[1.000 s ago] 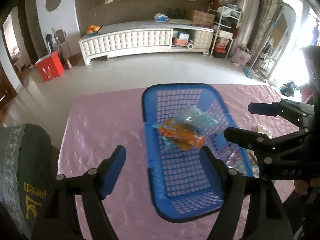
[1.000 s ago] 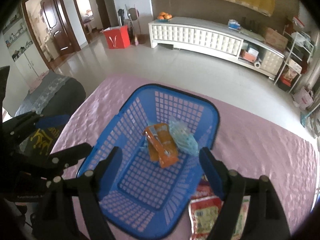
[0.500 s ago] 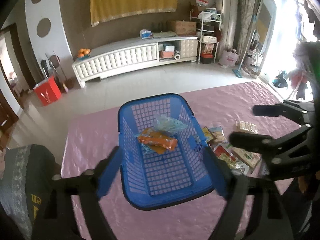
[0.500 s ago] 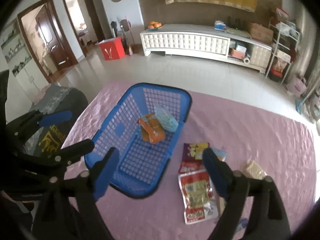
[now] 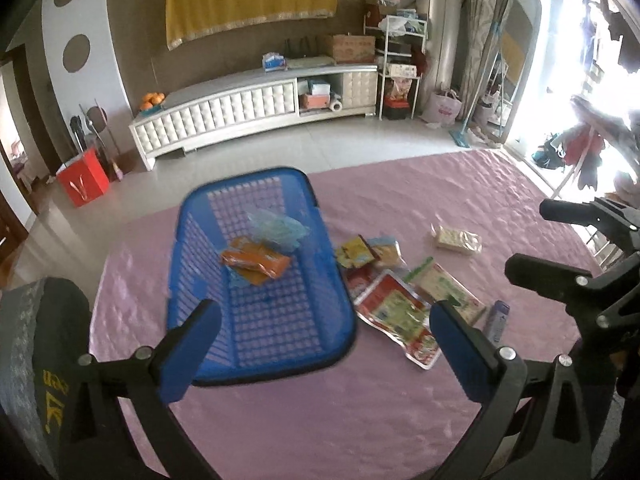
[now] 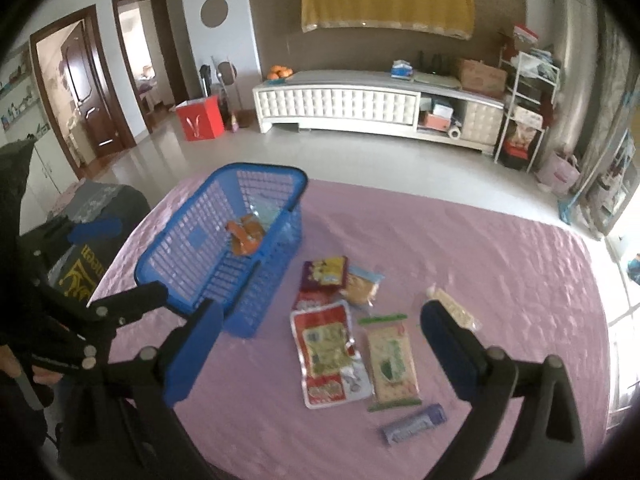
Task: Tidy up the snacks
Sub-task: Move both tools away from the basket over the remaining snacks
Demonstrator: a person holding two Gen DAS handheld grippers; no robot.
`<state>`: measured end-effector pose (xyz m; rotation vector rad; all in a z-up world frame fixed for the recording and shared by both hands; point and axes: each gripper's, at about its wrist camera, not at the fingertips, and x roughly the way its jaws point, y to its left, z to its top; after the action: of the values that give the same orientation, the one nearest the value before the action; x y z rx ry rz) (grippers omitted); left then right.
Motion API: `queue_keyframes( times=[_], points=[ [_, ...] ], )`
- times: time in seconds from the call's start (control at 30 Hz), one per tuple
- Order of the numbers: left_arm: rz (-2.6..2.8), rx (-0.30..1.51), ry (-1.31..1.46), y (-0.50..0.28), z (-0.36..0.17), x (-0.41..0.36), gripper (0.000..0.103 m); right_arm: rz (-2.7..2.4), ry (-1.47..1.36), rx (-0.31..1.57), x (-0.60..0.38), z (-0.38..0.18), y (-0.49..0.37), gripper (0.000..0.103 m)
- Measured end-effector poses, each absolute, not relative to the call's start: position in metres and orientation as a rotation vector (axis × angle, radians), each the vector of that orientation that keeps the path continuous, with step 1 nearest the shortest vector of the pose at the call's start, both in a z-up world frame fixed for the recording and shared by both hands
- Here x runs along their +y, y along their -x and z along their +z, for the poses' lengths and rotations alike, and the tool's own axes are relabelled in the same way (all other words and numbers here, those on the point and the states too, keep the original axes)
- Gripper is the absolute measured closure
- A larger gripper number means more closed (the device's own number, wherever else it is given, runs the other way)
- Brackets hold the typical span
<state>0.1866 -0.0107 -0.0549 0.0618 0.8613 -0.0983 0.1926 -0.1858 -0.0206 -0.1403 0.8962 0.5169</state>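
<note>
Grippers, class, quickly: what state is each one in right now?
Left gripper: jaws open, just been opening, nothing between them.
Right gripper: jaws open, just been opening, holding nothing.

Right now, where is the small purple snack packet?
In the right wrist view, the small purple snack packet lies on the pink tablecloth, nearest the camera, just below the green-edged cracker pack.

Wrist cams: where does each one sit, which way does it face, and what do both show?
Left wrist: rides the left gripper, tilted down over the pink table toward the basket; own open fingers low, the right gripper at the right edge. Jaws just opened wider, nothing between them.
Right wrist: rides the right gripper, tilted down at loose snacks beside the basket; own open fingers low, the left gripper and a hand at the left. Jaws just opened wider, empty.
Shared: basket, snacks, white cabinet.
</note>
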Motion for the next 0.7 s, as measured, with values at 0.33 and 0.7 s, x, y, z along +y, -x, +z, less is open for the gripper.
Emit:
queue_keyframes(
  times=[0.33,0.7],
  points=[
    [-0.069,0.908,0.006,-0.167,-0.104,-0.065,0.0,0.504,0.151,0.927,-0.242,-0.059,-0.188,0.002],
    [0.03,0.962,0.054,-0.17,-0.159,-0.097,0.0,0.504,0.206,1.045,-0.262,-0.13,-0.211,0.002]
  ],
)
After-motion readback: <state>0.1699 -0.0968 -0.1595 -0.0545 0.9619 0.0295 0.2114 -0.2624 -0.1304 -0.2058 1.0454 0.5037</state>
